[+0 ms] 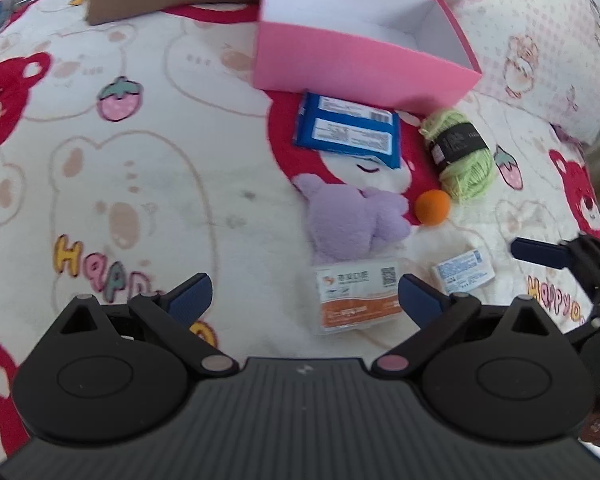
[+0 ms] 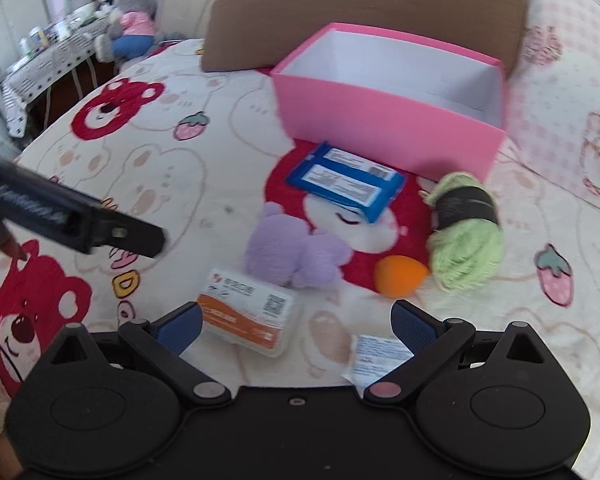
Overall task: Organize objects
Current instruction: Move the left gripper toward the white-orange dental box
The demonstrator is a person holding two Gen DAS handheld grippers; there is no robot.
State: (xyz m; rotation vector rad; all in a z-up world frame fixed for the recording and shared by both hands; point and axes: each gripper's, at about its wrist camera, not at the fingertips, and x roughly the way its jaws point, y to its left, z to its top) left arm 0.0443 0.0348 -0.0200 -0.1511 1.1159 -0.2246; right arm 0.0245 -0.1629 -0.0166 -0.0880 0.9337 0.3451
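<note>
A bed covered by a cream blanket [image 1: 148,184] printed with red bears and pink strawberries carried everything. Toward its far edge stood an open pink cardboard box [image 1: 352,60] with a white interior; what showed of the inside held nothing, so the organizing appeared not yet begun.

Six loose things lay in a cluster just in front of the box, none inside it:
- a blue foil packet with white labels [image 1: 348,130], touching or almost touching the box's near wall;
- a skein of light green yarn with a black paper band [image 1: 460,152], beside the packet toward the bed's right edge;
- a small orange ball [image 1: 433,207], just beside the yarn;
- a lilac plush toy [image 1: 348,216], nearer than the packet;
- a clear plastic pack with an orange and white label [image 1: 358,298], nearest the cameras;
- a small white sachet with blue print [image 1: 463,272], to its right.

The left claw [image 1: 304,300] was released, its blue-padded jaws spread wide and holding nothing, the orange-labelled pack lying between them below. The right claw [image 2: 296,326] was likewise released and empty, hovering over that pack and the sachet. All six things seemed left to be packed.
</note>
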